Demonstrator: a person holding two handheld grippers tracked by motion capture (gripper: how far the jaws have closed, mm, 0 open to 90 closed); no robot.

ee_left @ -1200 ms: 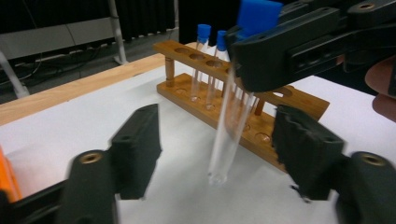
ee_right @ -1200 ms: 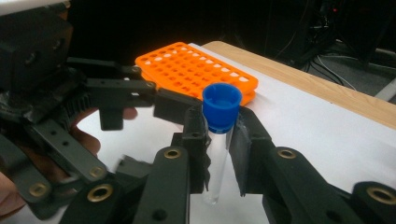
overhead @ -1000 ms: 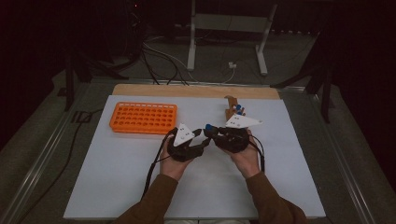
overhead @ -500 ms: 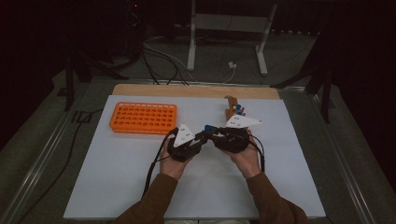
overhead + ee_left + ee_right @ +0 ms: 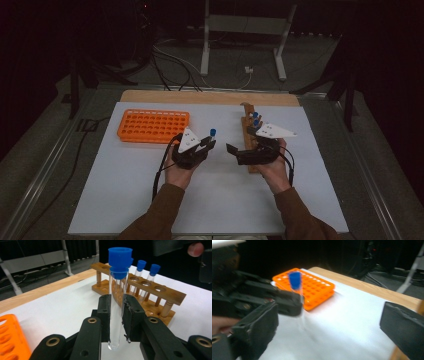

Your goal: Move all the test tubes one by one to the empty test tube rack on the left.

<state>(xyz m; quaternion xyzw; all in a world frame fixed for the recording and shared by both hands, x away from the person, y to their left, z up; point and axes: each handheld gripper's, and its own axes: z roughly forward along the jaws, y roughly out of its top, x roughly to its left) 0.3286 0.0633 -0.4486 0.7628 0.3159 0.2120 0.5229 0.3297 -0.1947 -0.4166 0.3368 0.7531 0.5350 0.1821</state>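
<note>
The left gripper [image 5: 206,145] held a tube [image 5: 117,302] in the air above the white mat [image 5: 125,190]. Its two black jaws were shut tight on the glass, low on the tube, with the round bottom end poking out just below the pads. The tube stood almost straight up. Its long side ran up and down, and its blue cap [image 5: 120,257] pointed at the ceiling. In the high view the blue cap showed just above the left gripper, near the middle of the mat. It was between the orange rack [image 5: 153,125] and the wooden rack [image 5: 248,131].

The right gripper [image 5: 239,150] was just to the right of the left one, and the two did not touch. Its jaws had just been opening and stood wide apart. Nothing was between them. It pointed left toward the tube. In the right gripper view the tube looked blurry, with its cap in front of the orange rack, and the left gripper was closed around it.

The orange rack lay flat on the mat to the left, near the far edge. Its many small holes faced up.

The wooden rack sat on the right side of the mat, under and behind the right gripper. In the left gripper view two more tubes [image 5: 140,277] with blue caps stood upright in its holes, behind the held tube. Some holes near them were open.
</note>
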